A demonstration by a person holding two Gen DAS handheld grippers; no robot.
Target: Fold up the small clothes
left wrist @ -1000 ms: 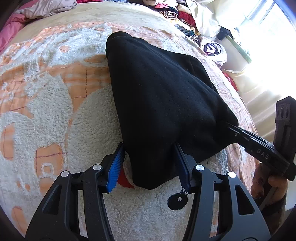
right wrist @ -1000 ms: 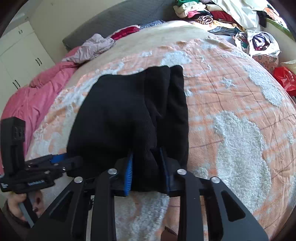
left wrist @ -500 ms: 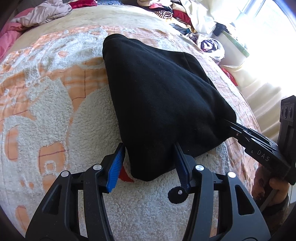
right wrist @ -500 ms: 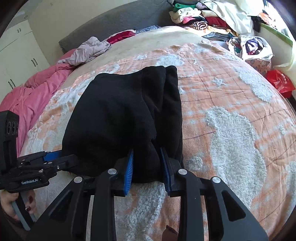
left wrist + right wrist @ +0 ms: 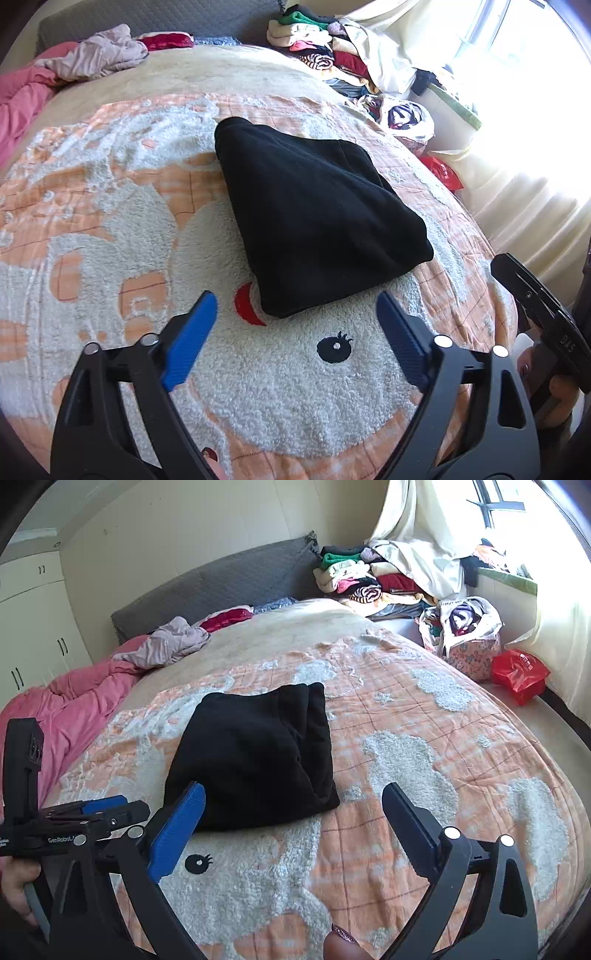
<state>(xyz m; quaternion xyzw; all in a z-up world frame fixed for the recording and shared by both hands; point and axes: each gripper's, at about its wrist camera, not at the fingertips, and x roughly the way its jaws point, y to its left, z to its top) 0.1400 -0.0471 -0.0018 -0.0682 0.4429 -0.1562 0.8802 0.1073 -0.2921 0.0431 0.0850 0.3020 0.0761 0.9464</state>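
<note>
A folded black garment (image 5: 317, 221) lies flat on the orange-and-white fleece blanket (image 5: 110, 221), free of both grippers. My left gripper (image 5: 295, 297) hangs just short of its near corner; its jaws are opening wide and nothing is between the blue pads. In the right wrist view the same garment (image 5: 258, 753) rests ahead of my right gripper (image 5: 294, 788), whose jaws are also opening with only blanket between them. The right gripper (image 5: 535, 306) shows at the right edge of the left wrist view. The left gripper (image 5: 92, 808) shows at the lower left of the right wrist view.
A pile of mixed clothes (image 5: 354, 576) sits at the bed's far right corner by the curtain. A pink quilt (image 5: 74, 701) and a lilac garment (image 5: 173, 642) lie at the far left. A plastic bag of clothes (image 5: 461, 627) and a red bag (image 5: 521, 675) stand beside the bed.
Both grippers let go of the black garment's near edge, opened wide, and drew back and up. The garment now lies loose on the blanket.
</note>
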